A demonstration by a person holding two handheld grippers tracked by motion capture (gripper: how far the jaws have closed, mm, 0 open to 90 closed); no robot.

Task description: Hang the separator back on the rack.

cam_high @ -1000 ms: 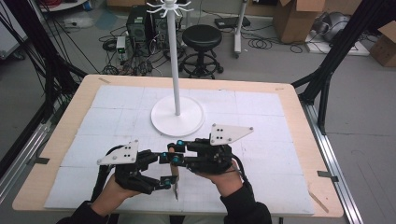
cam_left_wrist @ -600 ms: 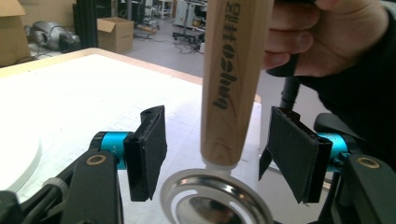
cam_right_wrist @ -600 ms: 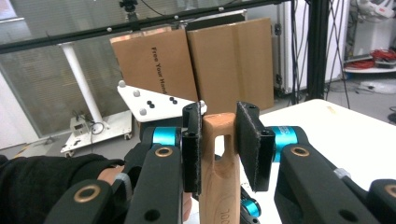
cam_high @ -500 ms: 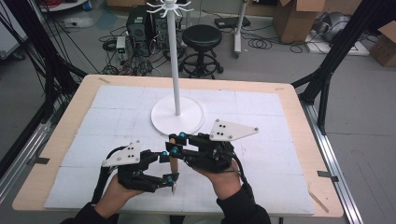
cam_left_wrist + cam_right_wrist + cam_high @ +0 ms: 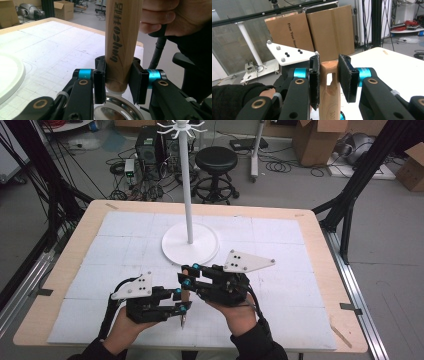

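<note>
A wooden-handled utensil (image 5: 184,292) stands roughly upright above the table's near edge, its metal head (image 5: 183,322) pointing down. My left gripper (image 5: 180,300) is shut on the lower handle (image 5: 120,37), just above the shiny slotted head (image 5: 117,111). My right gripper (image 5: 188,274) is shut on the handle's top end (image 5: 329,100), where a slot is cut through the wood. In the left gripper view the jaws (image 5: 117,82) press both sides of the printed handle. In the right gripper view the pads (image 5: 329,75) flank the handle tip.
A white stand, with a round base (image 5: 172,251) and a tall pole (image 5: 186,180), sits at mid-table beyond the grippers. White gridded mats (image 5: 280,250) cover the wooden table (image 5: 320,240). A stool (image 5: 216,157), cables and cardboard boxes (image 5: 315,140) lie on the floor behind.
The left gripper has shifted slightly right, closer to the right gripper. Both stay on the utensil, which sits a touch higher.
</note>
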